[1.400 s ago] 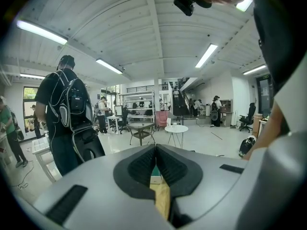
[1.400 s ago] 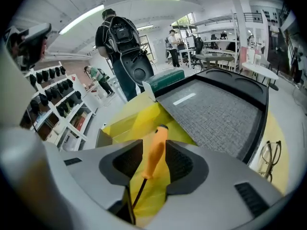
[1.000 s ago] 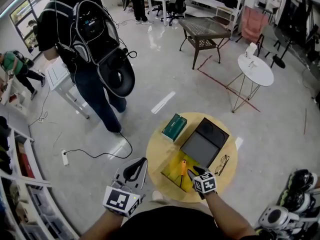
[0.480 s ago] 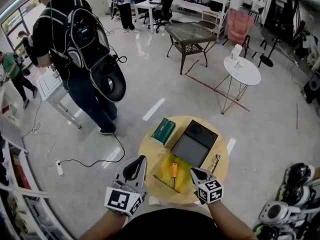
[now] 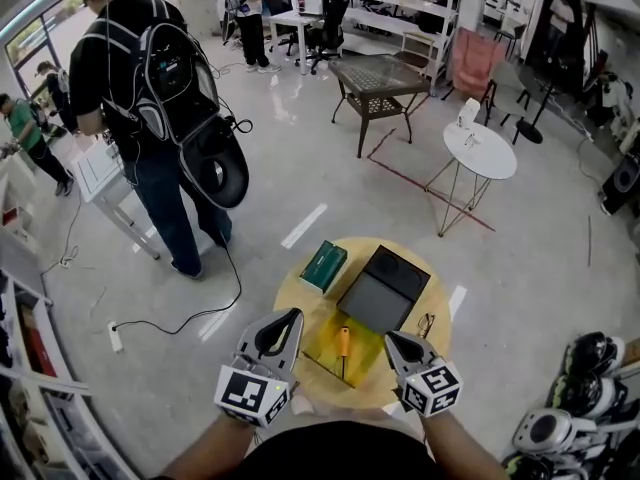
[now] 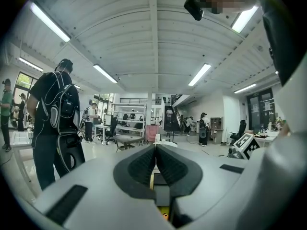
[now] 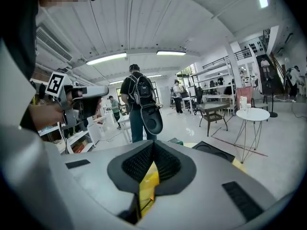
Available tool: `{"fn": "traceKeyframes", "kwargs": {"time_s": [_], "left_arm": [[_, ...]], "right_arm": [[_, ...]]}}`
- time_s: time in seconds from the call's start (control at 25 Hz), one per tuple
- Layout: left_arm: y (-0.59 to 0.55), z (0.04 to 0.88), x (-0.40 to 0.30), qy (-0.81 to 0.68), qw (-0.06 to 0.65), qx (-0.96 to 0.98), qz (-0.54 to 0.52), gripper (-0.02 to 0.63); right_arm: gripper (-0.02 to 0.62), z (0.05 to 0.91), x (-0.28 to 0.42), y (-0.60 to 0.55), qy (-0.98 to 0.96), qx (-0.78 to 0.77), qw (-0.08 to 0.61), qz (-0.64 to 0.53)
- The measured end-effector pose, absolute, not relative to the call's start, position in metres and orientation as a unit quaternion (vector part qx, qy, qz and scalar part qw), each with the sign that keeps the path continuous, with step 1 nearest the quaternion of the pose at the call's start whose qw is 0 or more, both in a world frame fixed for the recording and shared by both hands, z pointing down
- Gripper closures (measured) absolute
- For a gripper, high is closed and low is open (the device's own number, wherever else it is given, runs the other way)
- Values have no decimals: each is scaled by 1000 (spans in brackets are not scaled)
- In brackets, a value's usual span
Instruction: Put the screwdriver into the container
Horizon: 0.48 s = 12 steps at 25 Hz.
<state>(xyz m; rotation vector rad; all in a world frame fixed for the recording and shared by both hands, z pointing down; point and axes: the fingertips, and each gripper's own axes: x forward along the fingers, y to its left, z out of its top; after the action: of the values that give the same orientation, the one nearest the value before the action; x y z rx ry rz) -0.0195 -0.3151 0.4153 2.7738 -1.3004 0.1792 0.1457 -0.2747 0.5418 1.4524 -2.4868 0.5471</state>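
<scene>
One orange-handled screwdriver (image 5: 342,344) lies in a flat, square yellow container (image 5: 322,350) on a round wooden counter (image 5: 293,303) at lower centre. Beside it are one green box (image 5: 323,265), one open black case (image 5: 380,290) and one pair of glasses (image 5: 427,325). Below them, the left tongs (image 5: 292,317) and right tongs (image 5: 391,337) are each pressed together, pinching nothing.

1. The left gripper (image 5: 288,320) points forward, about level. Its jaws are pressed together with nothing between them.
2. The right gripper (image 5: 396,340) tilts slightly down, jaws closed and empty.
3. The left forearm (image 5: 205,453) and right forearm (image 5: 470,448) reach forward, holding the grippers well apart.
</scene>
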Motion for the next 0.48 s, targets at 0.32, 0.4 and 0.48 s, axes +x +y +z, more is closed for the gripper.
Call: {"fn": "traceKeyframes", "kwargs": {"time_s": [0.32,0.4,0.48], "left_arm": [[-307,412,-20,-424,36,903,54,588],[-304,412,-20,-425,36,903,53,588],[-303,411,-18,-424,34,904,52,588]], "right_arm": [[580,507,145,-266,-854,485,86,169],[580,502,146,-263,-856,484,83,165],[580,495,148,-261,-857,484,77,160]]}}
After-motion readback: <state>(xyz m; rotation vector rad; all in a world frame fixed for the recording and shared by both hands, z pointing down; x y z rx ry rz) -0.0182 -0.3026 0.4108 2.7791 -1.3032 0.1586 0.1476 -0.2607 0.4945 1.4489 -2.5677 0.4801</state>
